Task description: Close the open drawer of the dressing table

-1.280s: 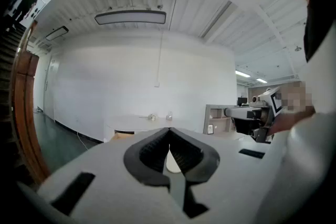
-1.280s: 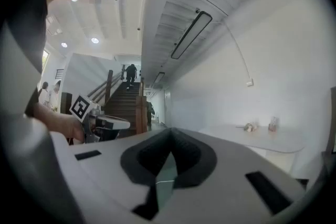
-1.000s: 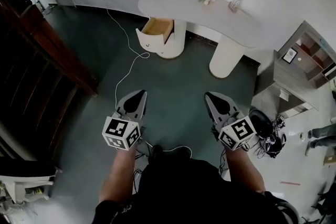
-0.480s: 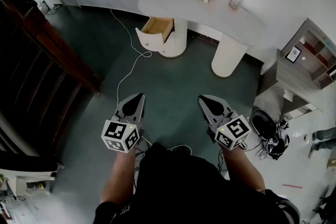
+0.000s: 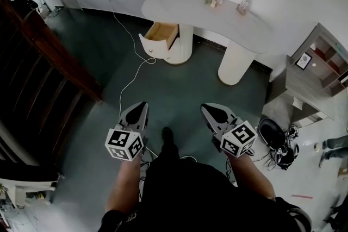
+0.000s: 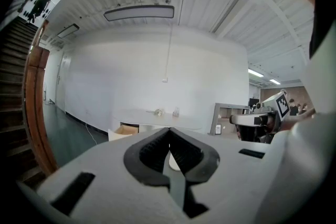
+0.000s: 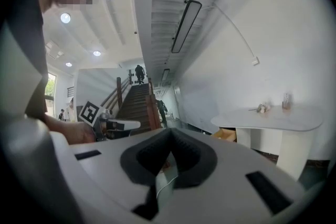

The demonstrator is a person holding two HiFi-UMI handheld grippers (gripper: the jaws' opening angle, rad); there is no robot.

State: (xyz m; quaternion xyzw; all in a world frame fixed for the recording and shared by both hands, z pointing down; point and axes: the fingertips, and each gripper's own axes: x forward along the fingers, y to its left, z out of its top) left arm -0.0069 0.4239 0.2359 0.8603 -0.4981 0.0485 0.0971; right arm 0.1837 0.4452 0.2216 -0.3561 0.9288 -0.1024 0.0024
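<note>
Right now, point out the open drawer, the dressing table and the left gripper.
open drawer [image 5: 162, 31]: head view, its wooden inside.
dressing table [image 5: 217, 12]: head view, bare part of the top.
left gripper [image 5: 142, 106]: head view, tips of its shut jaws.

white cable [image 5: 122, 92] on green floor [image 5: 185, 89], wooden staircase [image 5: 38, 62] at left

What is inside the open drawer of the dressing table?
Only the bare wooden bottom of the drawer shows, and no items are visible on it. Its rear part is covered by the tabletop.
</note>
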